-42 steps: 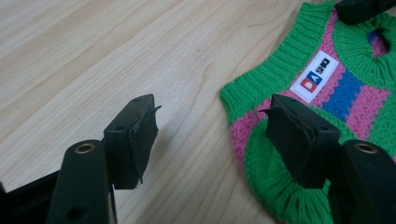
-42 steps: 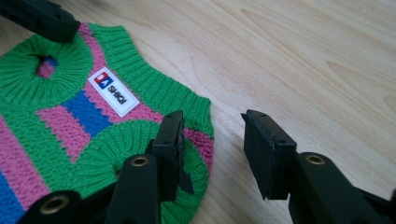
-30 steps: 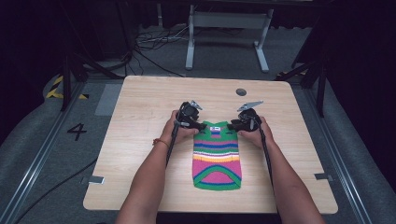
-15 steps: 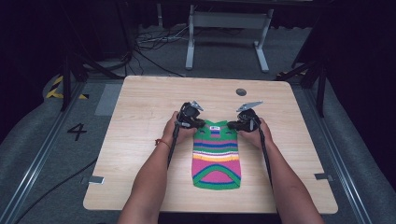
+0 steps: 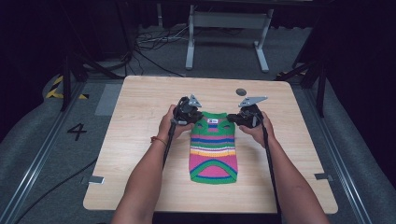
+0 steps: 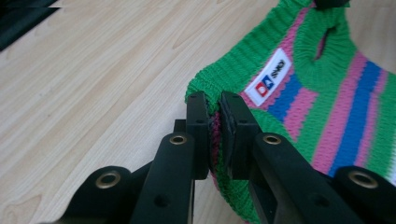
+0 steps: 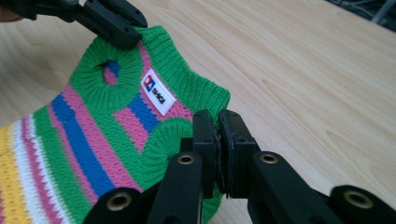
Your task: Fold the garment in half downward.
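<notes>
Both grippers' jaws pinched shut, forearms extended forward

The knit edge of the striped sweater (image 6: 299,116) is concealed between the pads. The label (image 7: 158,95) text is too small to read.

Wooden table (image 5: 140,121), dark round disc (image 5: 241,92), grey metal stand (image 5: 228,21), floor cables (image 5: 149,46)

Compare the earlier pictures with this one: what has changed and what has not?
Both claws have closed on the top corners of the striped knitted sweater: the left claw on one shoulder, the right claw on the other. They have begun lifting that edge. The sweater's lower part stays flat on the table.
</notes>
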Tool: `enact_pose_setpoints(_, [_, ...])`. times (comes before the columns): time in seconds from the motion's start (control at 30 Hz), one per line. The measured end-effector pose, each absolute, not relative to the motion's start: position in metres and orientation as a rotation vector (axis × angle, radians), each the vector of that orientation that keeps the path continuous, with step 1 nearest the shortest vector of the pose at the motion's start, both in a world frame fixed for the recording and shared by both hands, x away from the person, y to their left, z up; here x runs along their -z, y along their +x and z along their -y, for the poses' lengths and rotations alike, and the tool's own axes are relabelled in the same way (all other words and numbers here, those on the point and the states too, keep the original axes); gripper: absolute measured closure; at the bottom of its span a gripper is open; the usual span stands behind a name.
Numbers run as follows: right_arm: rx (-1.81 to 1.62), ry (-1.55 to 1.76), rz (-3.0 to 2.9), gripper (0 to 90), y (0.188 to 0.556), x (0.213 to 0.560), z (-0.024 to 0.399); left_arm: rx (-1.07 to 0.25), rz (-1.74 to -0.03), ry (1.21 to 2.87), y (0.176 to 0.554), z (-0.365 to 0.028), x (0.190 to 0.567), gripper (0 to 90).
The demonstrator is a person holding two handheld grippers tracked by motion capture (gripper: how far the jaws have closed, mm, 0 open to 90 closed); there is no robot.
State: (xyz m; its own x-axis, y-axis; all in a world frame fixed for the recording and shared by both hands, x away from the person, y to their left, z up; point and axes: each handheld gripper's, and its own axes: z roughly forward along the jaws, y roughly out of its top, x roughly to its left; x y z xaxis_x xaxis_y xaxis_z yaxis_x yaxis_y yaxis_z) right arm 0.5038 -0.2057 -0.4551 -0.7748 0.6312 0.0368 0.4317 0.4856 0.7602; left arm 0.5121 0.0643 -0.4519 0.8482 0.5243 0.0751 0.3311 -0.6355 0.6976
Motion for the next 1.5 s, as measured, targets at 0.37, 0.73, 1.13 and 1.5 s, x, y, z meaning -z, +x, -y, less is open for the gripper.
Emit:
enact_pose_setpoints(0.37, [-1.254,0.761,-2.473,86.0,0.476,0.431,0.205,-0.424,-0.486,2.313,0.478,-0.073,0.428,82.5])
enact_pose_setpoints(0.73, [-1.283,0.651,-2.519,86.0,0.445,0.430,0.208,-0.455,-0.344,2.292,0.438,-0.079,0.424,82.1])
enact_pose_setpoints(1.13, [-1.292,0.544,-2.567,86.0,0.416,0.432,0.210,-0.422,-0.283,2.289,0.409,-0.084,0.429,82.2])
enact_pose_setpoints(1.5, [-1.272,0.425,-2.632,85.9,0.375,0.439,0.218,-0.365,-0.183,2.339,0.373,-0.085,0.438,82.0])
